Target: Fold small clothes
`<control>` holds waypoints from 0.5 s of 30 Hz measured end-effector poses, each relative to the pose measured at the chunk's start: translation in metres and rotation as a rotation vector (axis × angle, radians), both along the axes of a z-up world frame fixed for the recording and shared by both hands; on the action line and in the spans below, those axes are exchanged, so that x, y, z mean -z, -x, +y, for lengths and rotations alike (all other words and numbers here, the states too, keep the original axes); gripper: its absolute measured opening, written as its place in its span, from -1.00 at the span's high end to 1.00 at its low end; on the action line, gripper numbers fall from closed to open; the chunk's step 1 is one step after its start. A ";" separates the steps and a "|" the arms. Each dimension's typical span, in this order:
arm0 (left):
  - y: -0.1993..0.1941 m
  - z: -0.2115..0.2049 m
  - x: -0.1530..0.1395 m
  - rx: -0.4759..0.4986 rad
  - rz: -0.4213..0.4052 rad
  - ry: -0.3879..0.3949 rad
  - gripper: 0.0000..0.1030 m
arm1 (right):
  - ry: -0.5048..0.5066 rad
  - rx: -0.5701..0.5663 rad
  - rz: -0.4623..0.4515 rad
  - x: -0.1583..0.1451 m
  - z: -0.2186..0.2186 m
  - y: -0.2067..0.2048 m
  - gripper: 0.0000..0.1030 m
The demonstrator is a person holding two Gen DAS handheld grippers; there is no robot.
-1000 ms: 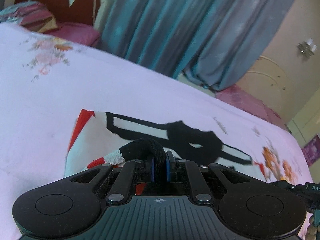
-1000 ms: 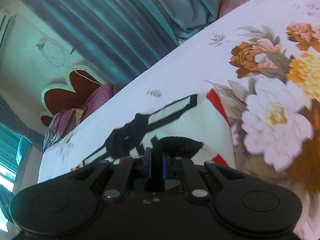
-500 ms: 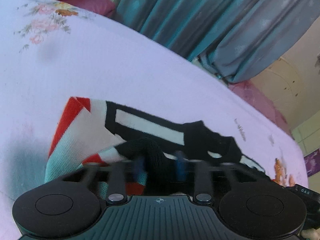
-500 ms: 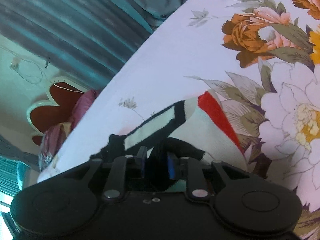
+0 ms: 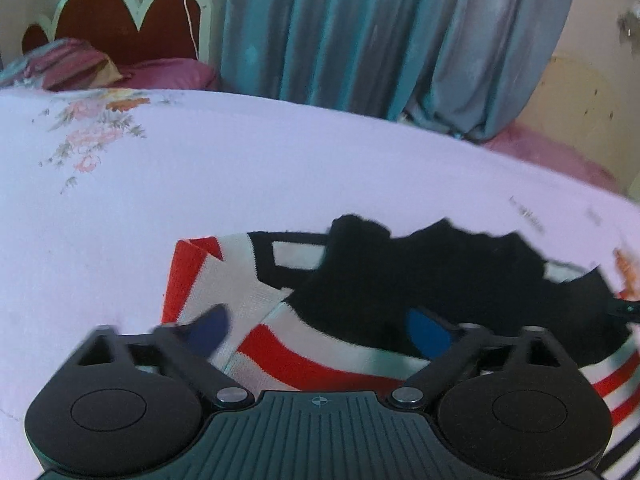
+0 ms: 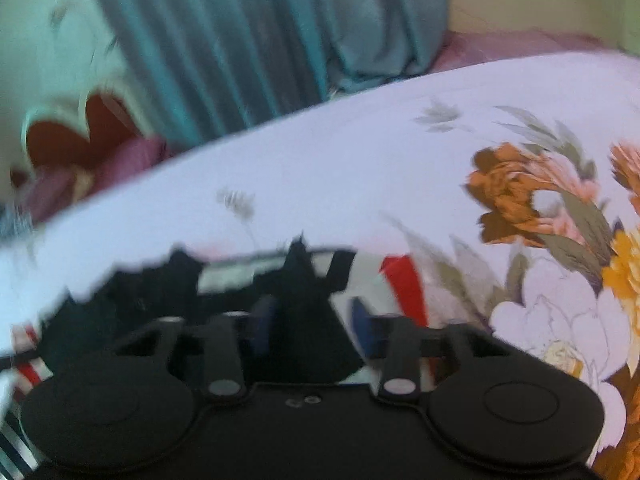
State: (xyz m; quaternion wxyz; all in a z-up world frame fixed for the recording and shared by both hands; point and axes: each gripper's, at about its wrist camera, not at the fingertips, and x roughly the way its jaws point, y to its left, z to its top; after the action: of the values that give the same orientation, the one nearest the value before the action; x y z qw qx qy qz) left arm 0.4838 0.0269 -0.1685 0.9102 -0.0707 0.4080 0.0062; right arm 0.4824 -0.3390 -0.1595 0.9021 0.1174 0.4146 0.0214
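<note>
A small knitted garment point(image 5: 360, 312), white with red stripes and black trim, lies folded on the bed. In the left wrist view my left gripper point(image 5: 320, 330) is open just above it, blue pads wide apart, holding nothing. In the right wrist view the same garment point(image 6: 304, 292) lies under my right gripper point(image 6: 312, 320), which is open, its jaws on either side of the black edge. The right view is blurred by motion.
The bed point(image 5: 240, 168) has a pale lilac sheet with large flower prints point(image 6: 560, 240) at the right. Teal curtains point(image 5: 380, 32) hang behind it. A red headboard point(image 5: 120, 28) and pink pillows point(image 5: 160, 72) are at the far left.
Both grippers were shut on the garment's black edge one second ago. They have opened and let it go, and it now lies folded on the bed.
</note>
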 end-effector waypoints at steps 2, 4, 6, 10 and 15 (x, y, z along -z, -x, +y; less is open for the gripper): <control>0.001 -0.003 0.002 -0.010 -0.012 -0.041 -0.04 | 0.055 -0.018 -0.006 0.005 0.008 -0.001 0.57; 0.003 -0.003 0.003 -0.016 -0.022 -0.069 0.32 | 0.087 -0.031 -0.017 0.006 0.010 -0.002 0.82; 0.005 0.002 0.000 -0.022 -0.037 -0.068 0.69 | 0.098 -0.038 -0.032 0.002 0.010 -0.001 0.91; 0.012 0.006 0.005 -0.040 -0.057 -0.081 0.72 | 0.140 -0.004 -0.056 0.003 0.004 0.003 0.91; 0.015 0.005 0.002 -0.051 -0.074 -0.071 0.72 | 0.147 0.013 -0.066 0.008 0.000 0.003 0.56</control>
State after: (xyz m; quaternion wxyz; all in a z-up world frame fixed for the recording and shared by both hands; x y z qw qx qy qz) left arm 0.4692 0.0324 -0.1707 0.9262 -0.0490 0.3715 0.0410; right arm 0.4798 -0.3388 -0.1671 0.9217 0.0526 0.3841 -0.0113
